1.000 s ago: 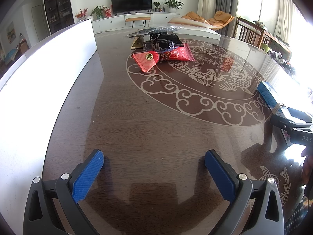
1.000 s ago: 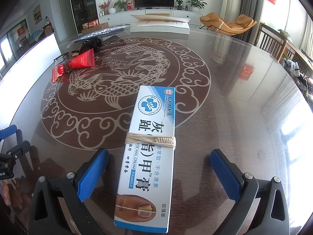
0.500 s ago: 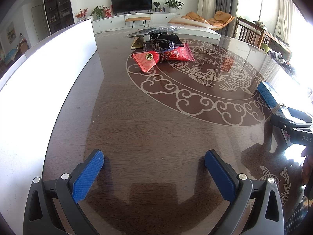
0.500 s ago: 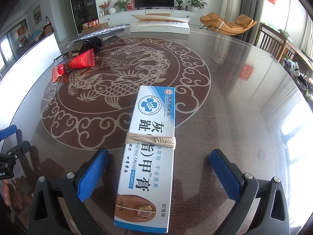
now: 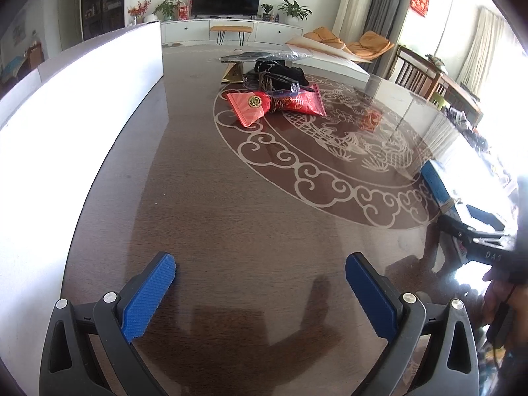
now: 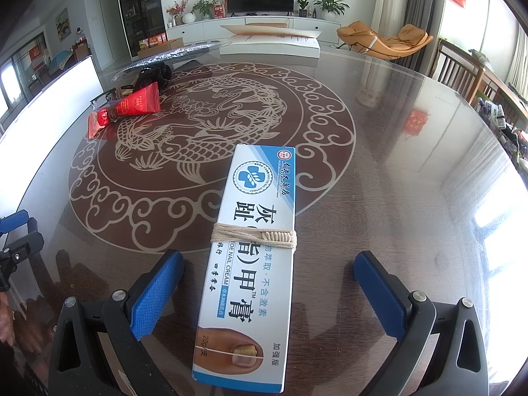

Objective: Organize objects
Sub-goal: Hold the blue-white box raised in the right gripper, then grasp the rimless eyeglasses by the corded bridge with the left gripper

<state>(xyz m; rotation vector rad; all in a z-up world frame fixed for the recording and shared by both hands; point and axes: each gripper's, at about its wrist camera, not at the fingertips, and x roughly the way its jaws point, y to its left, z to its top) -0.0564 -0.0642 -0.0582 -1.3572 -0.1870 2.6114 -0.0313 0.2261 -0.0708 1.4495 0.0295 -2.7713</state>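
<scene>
A long white and blue toe nail cream box, bound with beige string, lies flat on the glass-topped table. My right gripper is open, its blue pads on either side of the box's near half without touching it. The same box shows at the right edge of the left wrist view. My left gripper is open over bare tabletop with nothing between its fingers. Far across the table lie red packets tied with string, beside a black bundle. The red packets sit far left in the right wrist view.
A tall white panel runs along the table's left side. A white box and a foil-wrapped flat item rest at the far edge. Wooden chairs stand to the right. The left gripper shows at the right view's left edge.
</scene>
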